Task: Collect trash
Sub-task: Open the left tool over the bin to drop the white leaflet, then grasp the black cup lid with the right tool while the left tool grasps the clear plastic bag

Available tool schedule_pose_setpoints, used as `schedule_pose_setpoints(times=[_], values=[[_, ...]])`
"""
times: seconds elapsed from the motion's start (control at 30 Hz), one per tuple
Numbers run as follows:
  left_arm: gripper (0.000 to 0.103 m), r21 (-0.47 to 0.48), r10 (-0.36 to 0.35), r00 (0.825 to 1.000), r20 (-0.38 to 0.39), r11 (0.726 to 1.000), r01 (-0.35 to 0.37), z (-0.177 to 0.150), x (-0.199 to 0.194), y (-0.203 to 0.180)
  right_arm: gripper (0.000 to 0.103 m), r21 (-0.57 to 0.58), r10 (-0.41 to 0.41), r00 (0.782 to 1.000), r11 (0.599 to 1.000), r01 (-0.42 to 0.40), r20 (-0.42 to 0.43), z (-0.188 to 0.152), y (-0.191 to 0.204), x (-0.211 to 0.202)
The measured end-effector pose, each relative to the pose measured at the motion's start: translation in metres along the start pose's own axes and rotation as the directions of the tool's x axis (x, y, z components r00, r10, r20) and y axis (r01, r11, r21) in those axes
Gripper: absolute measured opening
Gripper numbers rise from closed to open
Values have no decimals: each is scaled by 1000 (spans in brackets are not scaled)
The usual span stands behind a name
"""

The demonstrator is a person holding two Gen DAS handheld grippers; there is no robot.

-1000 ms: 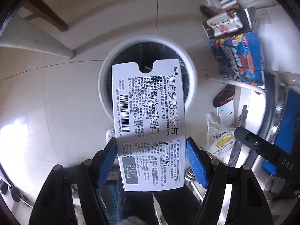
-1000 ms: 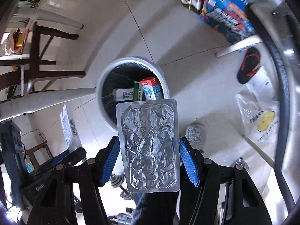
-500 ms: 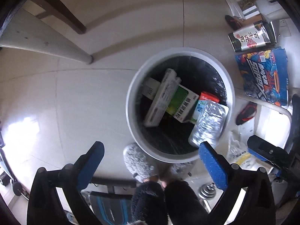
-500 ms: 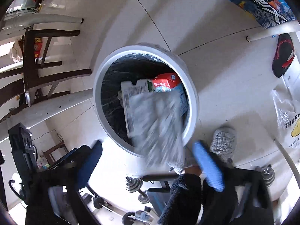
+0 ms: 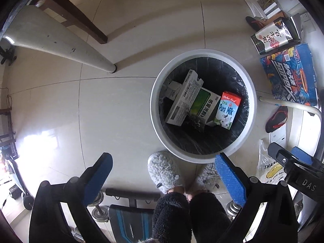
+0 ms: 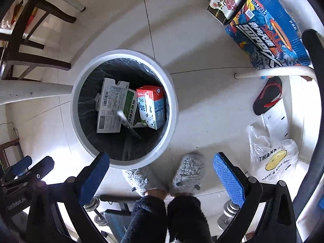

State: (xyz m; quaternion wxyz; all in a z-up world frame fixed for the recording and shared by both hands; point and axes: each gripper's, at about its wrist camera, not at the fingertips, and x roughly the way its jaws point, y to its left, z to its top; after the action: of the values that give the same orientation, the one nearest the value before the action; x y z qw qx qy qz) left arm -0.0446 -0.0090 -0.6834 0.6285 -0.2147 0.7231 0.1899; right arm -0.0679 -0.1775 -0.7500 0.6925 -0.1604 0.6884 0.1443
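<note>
A round white trash bin (image 5: 202, 53) with a black liner stands on the tiled floor; it also shows in the right wrist view (image 6: 123, 53). Inside lie a white medicine box (image 5: 183, 99), a green box (image 5: 202, 105), a red-topped milk carton (image 5: 227, 110) and a foil blister pack (image 6: 123, 118) seen edge-on. My left gripper (image 5: 163, 177) is open and empty, above the floor near the bin's near rim. My right gripper (image 6: 161, 177) is open and empty, also near the bin's near rim.
The person's grey slippers (image 5: 164, 170) stand just before the bin. A blue printed carton (image 5: 291, 73), a black-and-white box (image 5: 273, 36), a red-and-black sandal (image 5: 276, 119) and a plastic bag (image 6: 273, 160) lie right. Table and chair legs (image 5: 60, 40) stand left. Dumbbells (image 5: 99, 206) lie near.
Both grippers opened. The white medicine box dropped from the left one and the foil blister pack from the right one into the bin. Both grippers pulled back from over the bin.
</note>
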Motion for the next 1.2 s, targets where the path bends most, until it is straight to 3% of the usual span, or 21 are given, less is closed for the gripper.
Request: schedule_pose_setpoints(times=[0.33,0.57,1.0,1.2], values=[[103,-10,5,1000,16,1000,-5,-21,-38,-1,103,-60,-22,999,998,24,33,-17,9,-48],[103,6,-3,1000,15,1000,3,-41,-88,-7,103,-82,-19,999,996,23,47,-35,11,-98],[103,41,-45,995,88,998,42,-77,-225,-9,103,-97,17,993,995,-5,119,-77,27,-263],[103,37,-60,986,153,998,55,-77,-297,-2,103,-103,40,989,994,-25,142,-92,39,-346]])
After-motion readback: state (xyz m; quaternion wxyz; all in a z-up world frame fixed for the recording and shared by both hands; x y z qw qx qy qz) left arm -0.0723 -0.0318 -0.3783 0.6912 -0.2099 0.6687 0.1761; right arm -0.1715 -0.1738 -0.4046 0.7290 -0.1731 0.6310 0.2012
